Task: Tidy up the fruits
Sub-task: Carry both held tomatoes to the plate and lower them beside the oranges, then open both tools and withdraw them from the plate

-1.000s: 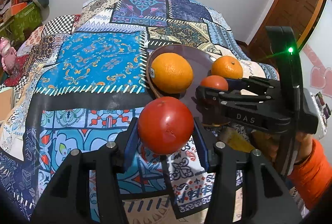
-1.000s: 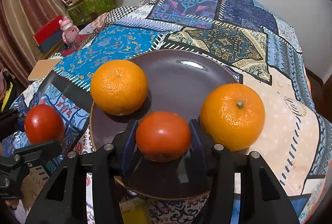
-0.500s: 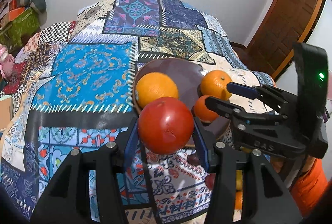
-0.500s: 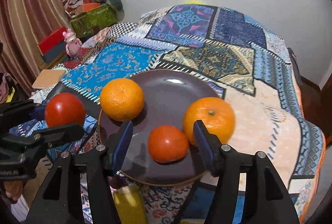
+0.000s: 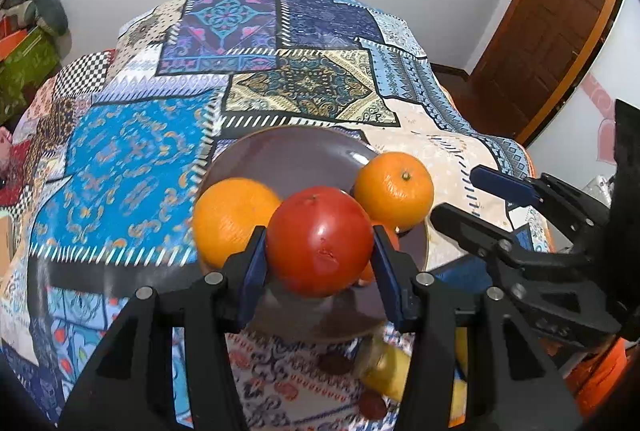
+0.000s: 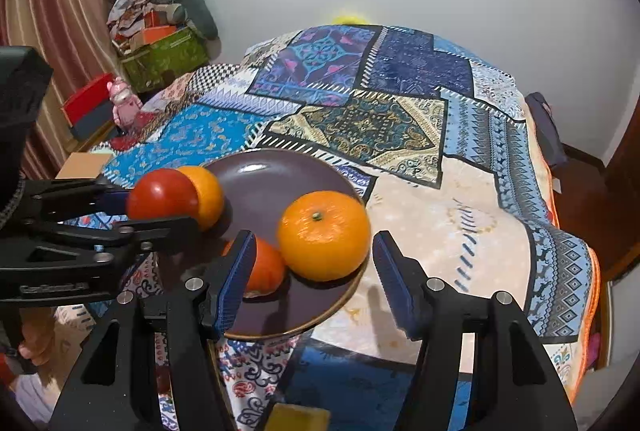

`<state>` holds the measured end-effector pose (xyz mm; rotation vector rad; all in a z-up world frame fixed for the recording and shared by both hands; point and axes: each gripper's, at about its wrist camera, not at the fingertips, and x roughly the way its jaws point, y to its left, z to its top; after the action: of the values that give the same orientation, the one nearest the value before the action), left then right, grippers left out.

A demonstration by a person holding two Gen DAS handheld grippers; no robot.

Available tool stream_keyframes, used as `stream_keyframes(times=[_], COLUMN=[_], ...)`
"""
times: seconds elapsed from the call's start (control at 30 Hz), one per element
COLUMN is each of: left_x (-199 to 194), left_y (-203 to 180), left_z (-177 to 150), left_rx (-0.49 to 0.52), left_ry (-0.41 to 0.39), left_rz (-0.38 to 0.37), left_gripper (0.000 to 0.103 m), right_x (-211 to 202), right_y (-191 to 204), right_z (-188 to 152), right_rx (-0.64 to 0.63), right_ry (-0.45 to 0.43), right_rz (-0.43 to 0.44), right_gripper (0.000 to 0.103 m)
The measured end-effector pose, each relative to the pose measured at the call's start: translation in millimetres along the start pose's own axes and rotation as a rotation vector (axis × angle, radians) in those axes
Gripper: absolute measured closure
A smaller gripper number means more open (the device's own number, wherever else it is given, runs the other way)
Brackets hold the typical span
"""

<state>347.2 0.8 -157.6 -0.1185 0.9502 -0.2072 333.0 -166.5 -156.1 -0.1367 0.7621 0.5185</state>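
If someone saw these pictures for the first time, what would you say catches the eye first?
The glossy red tomato clamped in the left gripper dominates, held above the near edge of the round dark brown plate. On that plate sit two bright oranges, one at the left and one at the right, with a smaller red-orange fruit between them. All of it rests on a vivid blue patchwork bedspread, with the right gripper empty and open.

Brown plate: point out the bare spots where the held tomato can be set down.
The plate is bare across its far half, behind the left orange and right orange. The near edge is crowded: a second tomato lies against the right orange. The left gripper, shut on the red tomato, hangs there. The right gripper is open.
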Motion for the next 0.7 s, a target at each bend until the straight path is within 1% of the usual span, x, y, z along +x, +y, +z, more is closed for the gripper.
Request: stream_keyframes(times=[0.13,0.33,0.53,0.63,0.7], left_x=[14.4,38.0,54.5,53.2,50.8], left_y=[-7.1,-9.1,-8.8,-10.8,-12.5], left_z=[12.8,27.4,31.1,29.4,29.3], left_rx=[0.023,0.023,0.018,0.030,0.037], left_ry=[0.005,0.033,0.066,0.049,0.038], left_rz=[0.014,0.008,0.007,0.018,0.013], left_gripper=[0.053,0.053,0.053,0.053,0.053], right_x=[-2.4,1.3,6.0,8.1,10.8], right_y=[-9.1,-20.2,-27.1,-28.7,-29.9], right_z=[-0.4,-2.6,-3.3,-3.2,-2.9], right_rx=[0.021,0.043,0.049,0.051,0.056], right_ry=[-0.018,-0.022,-0.021,-0.024,-0.023], right_rz=[0.009,0.007,0.008,0.011,0.015], right_gripper=[0.046,0.046,0.046,0.046,0.046])
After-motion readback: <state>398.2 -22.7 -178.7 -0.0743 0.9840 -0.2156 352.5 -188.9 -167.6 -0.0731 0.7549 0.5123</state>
